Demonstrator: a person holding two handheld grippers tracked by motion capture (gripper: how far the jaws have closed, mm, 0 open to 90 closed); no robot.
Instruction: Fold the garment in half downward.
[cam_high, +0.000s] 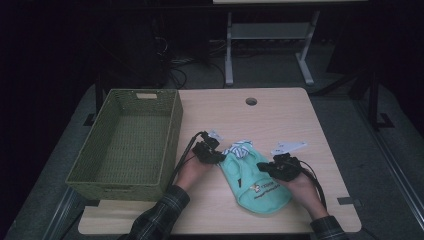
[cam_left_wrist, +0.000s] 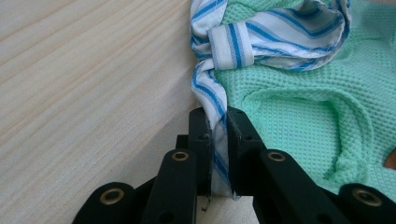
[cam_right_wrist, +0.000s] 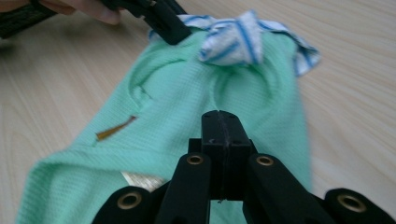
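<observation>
- Your left claw (cam_left_wrist: 219, 135) pinches the blue-striped collar (cam_left_wrist: 261, 37) of the mint-green garment (cam_high: 255, 182), with the trim pressed between the pads at the garment's edge. Keep that pinch firm; the strip is thin and could slip out if you pull sideways.
- Your right claw (cam_right_wrist: 223, 133) is pressed together with nothing between its pads, and hovers over the middle of the green knit. Spread it before you reach for cloth.
- The garment lies flat on the table (cam_high: 280, 110), toward 5 o'clock from the table's middle, collar pointing to 11 o'clock. The green wicker basket (cam_high: 127, 145) stands at 9 o'clock, apart from it.
- The step looks like taking hold for a fold or a lift. Take a second grip on the far shoulder or hem, opposite the collar, so the cloth hangs evenly.
- Catch a single layer's edge, not a bunch of knit.
- Lift both hands together; a one-sided pull would drag the garment across the wood.
</observation>
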